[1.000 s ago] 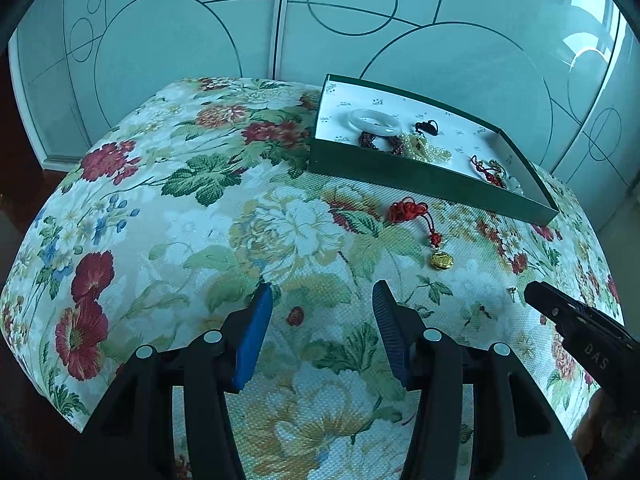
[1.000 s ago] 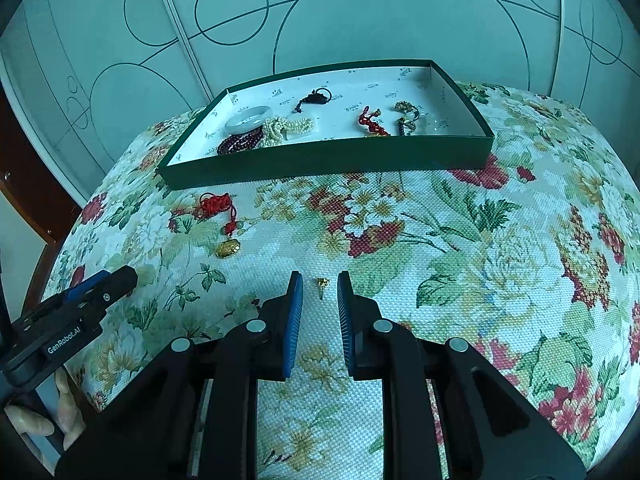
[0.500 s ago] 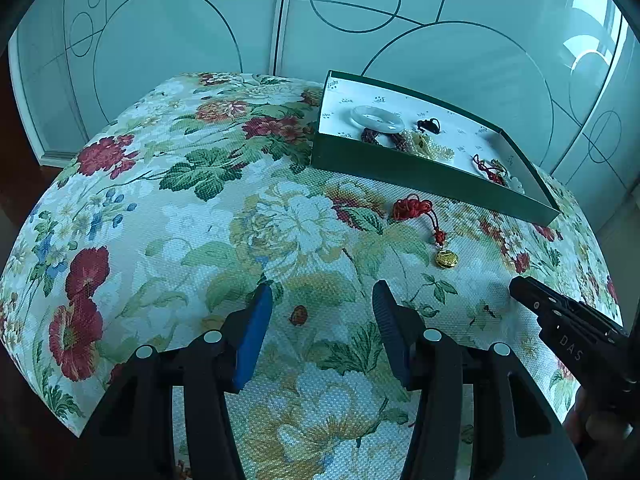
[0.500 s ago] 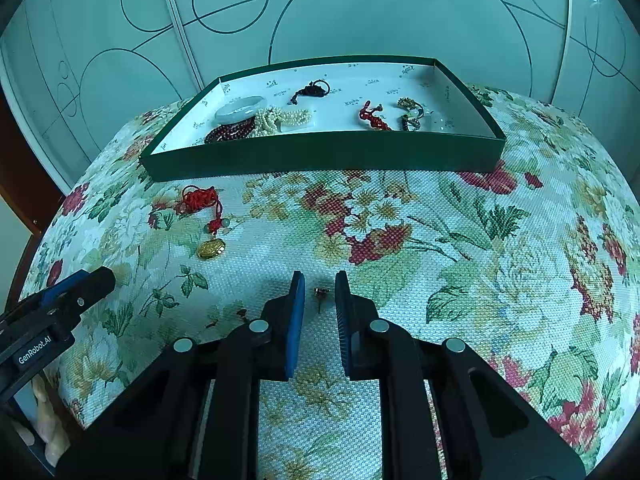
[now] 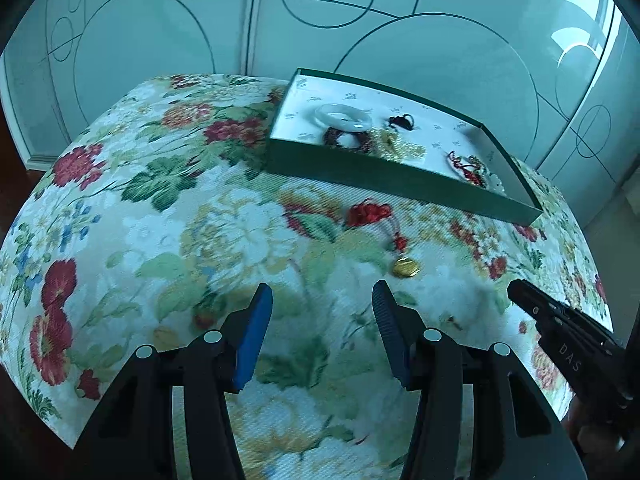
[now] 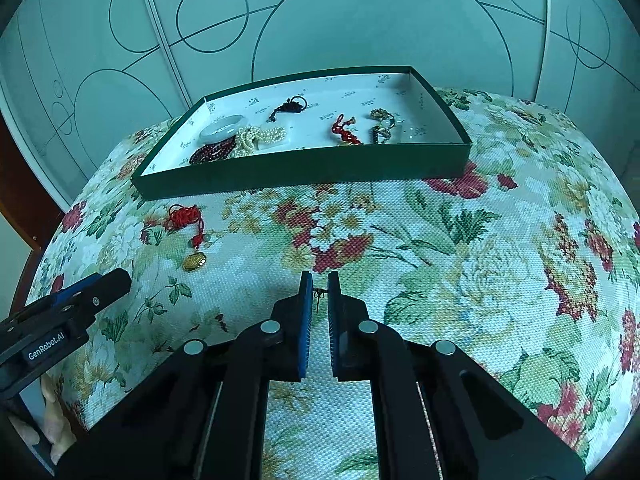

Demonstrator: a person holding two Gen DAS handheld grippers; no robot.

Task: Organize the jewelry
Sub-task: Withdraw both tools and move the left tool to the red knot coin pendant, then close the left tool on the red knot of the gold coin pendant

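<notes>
The right claw (image 6: 319, 286) was clenched on a small gold earring (image 6: 318, 295) above the floral desk (image 6: 460, 248). The left claw (image 5: 322, 300) hung released, empty. The green tray (image 6: 304, 162) of jewelry sat near the far edge.

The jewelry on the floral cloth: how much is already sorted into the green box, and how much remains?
Done: the green box already holds a pale bangle, dark red beads, pearls and several small pieces. In hand: the right gripper has just closed its fingers on a small earring. Left: the red-knot gold pendant lies on the cloth; the left gripper is open and empty.
</notes>
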